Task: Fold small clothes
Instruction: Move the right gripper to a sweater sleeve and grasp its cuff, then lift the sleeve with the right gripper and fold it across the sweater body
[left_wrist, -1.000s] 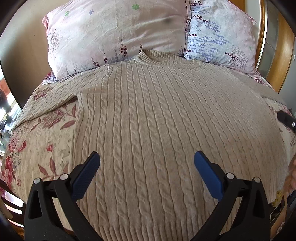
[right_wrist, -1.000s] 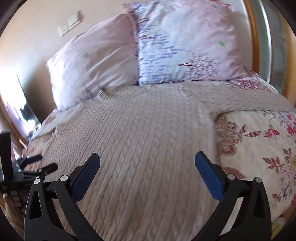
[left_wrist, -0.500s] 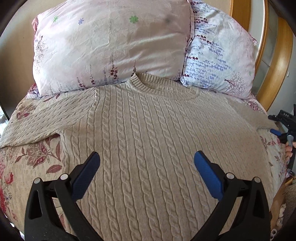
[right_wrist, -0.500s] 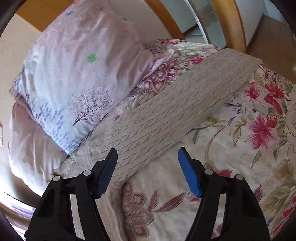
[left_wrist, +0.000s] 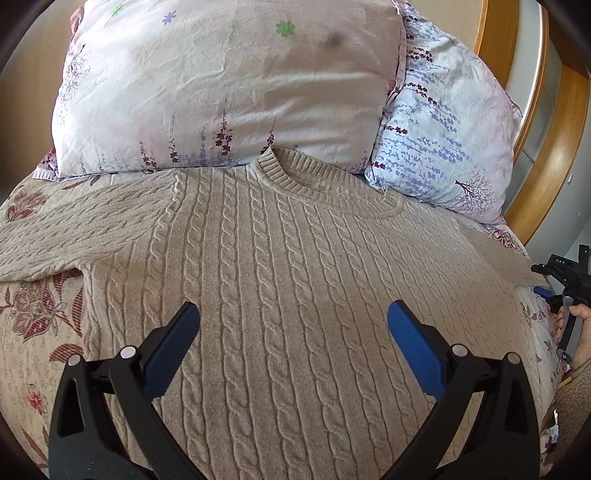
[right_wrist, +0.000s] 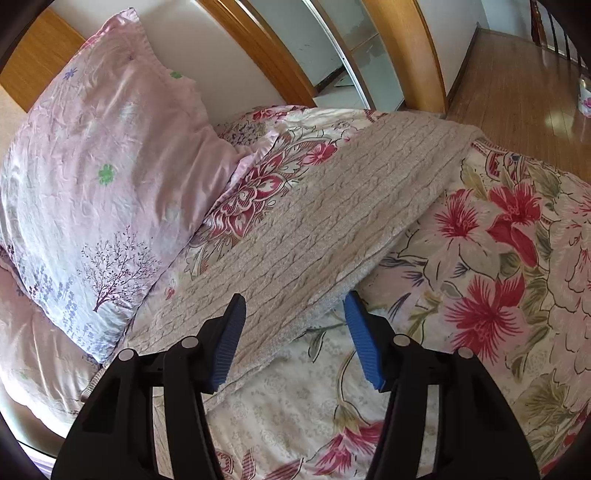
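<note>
A beige cable-knit sweater (left_wrist: 288, 280) lies flat, front up, on the floral bedspread, collar toward the pillows and both sleeves spread sideways. My left gripper (left_wrist: 293, 321) is open and empty above the sweater's chest. My right gripper (right_wrist: 293, 314) is open, its jaws straddling the lower edge of the sweater's right sleeve (right_wrist: 332, 236) near the shoulder end, not closed on it. The right gripper also shows at the right edge of the left wrist view (left_wrist: 565, 291), held by a hand.
Two pillows (left_wrist: 229, 81) (left_wrist: 447, 140) lean against the wooden headboard (left_wrist: 546, 155) just past the collar. The floral bedspread (right_wrist: 480, 295) extends right of the sleeve. The bed edge and a wooden floor (right_wrist: 517, 92) lie beyond the sleeve's cuff.
My left gripper has moved up the sweater toward the collar. My right gripper has swung right from the body to the right sleeve, come closer to it, and its jaws have narrowed.
</note>
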